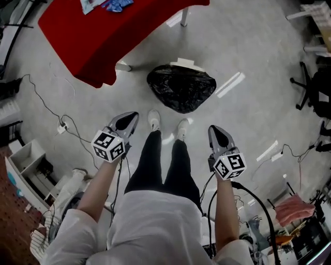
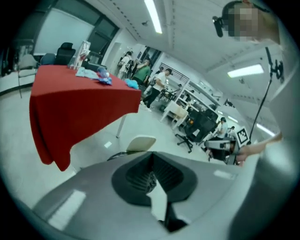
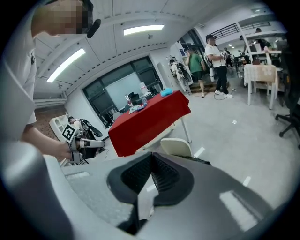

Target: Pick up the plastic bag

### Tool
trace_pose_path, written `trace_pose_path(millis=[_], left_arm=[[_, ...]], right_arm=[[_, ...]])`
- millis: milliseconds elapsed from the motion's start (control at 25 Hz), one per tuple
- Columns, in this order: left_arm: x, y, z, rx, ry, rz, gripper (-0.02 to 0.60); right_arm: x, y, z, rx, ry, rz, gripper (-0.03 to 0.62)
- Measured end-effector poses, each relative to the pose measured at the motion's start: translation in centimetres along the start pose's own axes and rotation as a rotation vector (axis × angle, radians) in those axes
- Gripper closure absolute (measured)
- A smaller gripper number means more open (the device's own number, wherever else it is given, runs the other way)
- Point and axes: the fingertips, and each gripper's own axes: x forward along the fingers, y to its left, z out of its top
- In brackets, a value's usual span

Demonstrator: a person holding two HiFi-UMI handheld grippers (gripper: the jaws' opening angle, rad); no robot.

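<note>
Plastic bag: black, crumpled, bulging. It lies on the pale floor just ahead of the person's shoes, near the hanging corner of the red tablecloth. Nothing touches it.
Behind the bag: a cream, round-cornered piece sits at its far edge. Whether it touches the bag or stands just beside it, I cannot tell, nor what it is.
Left gripper: jaws pressed together with nothing between them. It is carried beside the left leg, tips aimed toward the bag, well apart from it.
Right gripper: the same, jaws closed on nothing, held beside the right leg and well apart from the bag.
Why held so: the person stands upright with both tools shut and level, which reads as a stance before any reach. My judgement is that the pick-up has not yet begun — the jaws will need to part and come down to floor level first.
Tabletop: blue and pale items are cut off by the picture's top edge, so they cannot be identified.
Hard to make out: in each gripper view the tool's own grey body blocks the floor, so only the cream piece and a thin dark sliver show above it. Whether the bag has a knot or a loose neck to grip does not show from above.
Floor clutter: cables run at the left, clear of the bag.
</note>
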Motion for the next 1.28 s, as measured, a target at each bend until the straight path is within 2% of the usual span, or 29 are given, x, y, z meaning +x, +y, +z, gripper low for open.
trace_pose_path(millis=[80, 160, 440, 560, 640, 800, 1000, 1080, 1160, 1280], left_arm=[[2.5, 2.6, -2.2, -0.027, 0.032, 0.010, 0.577], [4.9, 5.0, -4.7, -0.044, 0.071, 0.019, 0.565], [13.7, 13.8, -13.8, -0.115, 0.187, 0.053, 0.528], [17.1, 18.0, -18.3, -0.191, 0.224, 0.078, 0.524], [19.3, 21.3, -21.0, -0.315, 0.208, 0.086, 0.512], [23.2, 26.5, -24.7, -0.677, 0.062, 0.048, 0.480], [26.4, 30.7, -27.7, -0.956, -0.084, 0.065, 0.445], [28.0, 31.1, -28.2, -1.094, -0.145, 0.014, 0.394], [29.7, 30.8, -28.3, -1.197, -0.193, -0.068, 0.345], [32.0, 30.5, -28.3, -1.275, -0.247, -0.140, 0.304]], right_arm=[[2.3, -1.8, -2.1, 0.018, 0.026, -0.005, 0.589], [4.4, -3.7, -4.3, 0.039, 0.055, -0.011, 0.546], [11.9, -11.1, -12.6, 0.120, 0.124, -0.038, 0.546], [14.5, -14.1, -16.8, 0.152, 0.159, -0.053, 0.546], [16.6, -16.1, -19.9, 0.174, 0.175, -0.063, 0.543], [19.7, -19.9, -24.4, 0.266, 0.170, -0.089, 0.514], [21.9, -24.5, -27.4, 0.435, 0.112, -0.125, 0.466], [22.8, -26.1, -27.6, 0.532, 0.055, -0.112, 0.431], [23.7, -27.3, -27.2, 0.616, -0.024, -0.065, 0.367], [24.3, -29.6, -28.6, 0.762, -0.086, -0.071, 0.273]])
